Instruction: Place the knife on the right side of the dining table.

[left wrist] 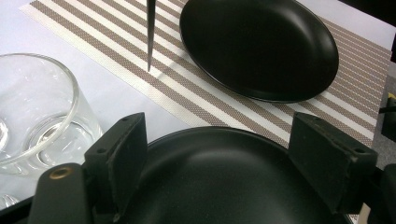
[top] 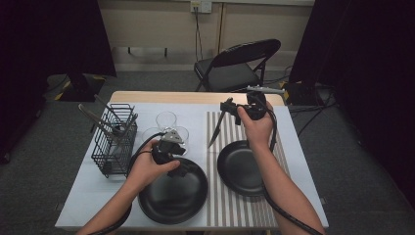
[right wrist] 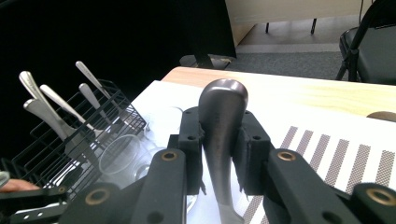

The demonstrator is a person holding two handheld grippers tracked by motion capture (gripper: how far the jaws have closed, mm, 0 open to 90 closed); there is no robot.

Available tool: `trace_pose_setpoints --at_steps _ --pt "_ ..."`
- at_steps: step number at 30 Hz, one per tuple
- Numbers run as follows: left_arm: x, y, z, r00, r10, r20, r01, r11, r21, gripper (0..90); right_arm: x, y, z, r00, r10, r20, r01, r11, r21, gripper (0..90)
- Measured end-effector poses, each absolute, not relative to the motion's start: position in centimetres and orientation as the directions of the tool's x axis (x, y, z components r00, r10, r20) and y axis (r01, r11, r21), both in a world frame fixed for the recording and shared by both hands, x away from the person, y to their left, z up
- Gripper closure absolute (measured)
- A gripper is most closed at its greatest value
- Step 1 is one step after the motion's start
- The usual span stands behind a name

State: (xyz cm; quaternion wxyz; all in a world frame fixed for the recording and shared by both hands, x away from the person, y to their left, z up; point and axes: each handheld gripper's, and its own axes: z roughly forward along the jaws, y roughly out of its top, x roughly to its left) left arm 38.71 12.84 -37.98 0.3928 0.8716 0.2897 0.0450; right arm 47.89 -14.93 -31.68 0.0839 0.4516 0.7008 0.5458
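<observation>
Holding a dark metal table knife (top: 216, 129) point-down over the striped beige-and-white placemat (top: 222, 200).

We see the right gripper (top: 230, 105) clamped on the knife's handle, its blade tip hanging just above the placemat, left of the far black round plate (top: 240, 169). Our left gripper (top: 183, 169) rests with jaws apart over the near black round plate (top: 173, 196). The clear glass tumbler (left wrist: 32, 107) is cut off; cutlery in the black wire basket (top: 115, 142) is hard to make out.
</observation>
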Motion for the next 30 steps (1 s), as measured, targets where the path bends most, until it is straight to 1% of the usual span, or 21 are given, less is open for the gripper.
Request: trace_pose_setpoints --at_steps 30 --pt "39.0 13.0 -39.1 0.829 0.534 -0.166 0.481 -0.528 0.7 19.6 51.1 -15.9 -32.3 -0.546 0.765 0.342 0.532 0.001 0.846 75.1"
